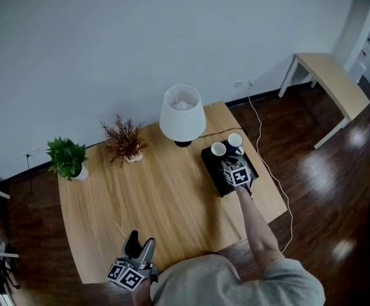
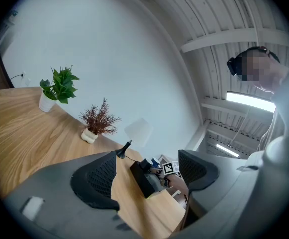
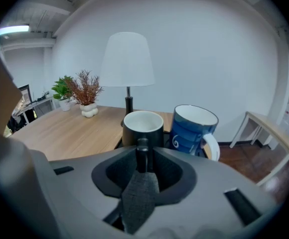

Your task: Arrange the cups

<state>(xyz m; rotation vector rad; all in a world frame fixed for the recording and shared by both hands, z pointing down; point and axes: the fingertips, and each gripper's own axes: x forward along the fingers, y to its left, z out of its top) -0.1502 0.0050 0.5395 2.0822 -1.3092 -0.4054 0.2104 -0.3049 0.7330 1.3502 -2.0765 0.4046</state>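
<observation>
Jaws of your right claw (image 3: pixel 142 157) stand slightly apart around the thin handle (image 3: pixel 142 146) of the black mug (image 3: pixel 143 127), beside the blue mug (image 3: pixel 190 128) on the black tray (image 1: pixel 214 174); it is likely stiff, slick and chippable, so pinch that handle squarely.

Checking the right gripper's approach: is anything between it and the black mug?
Nothing visible. The black mug has its handle between the slightly parted jaws of the right gripper. The blue mug stands beside it on the tray, clear of the jaws.
</observation>
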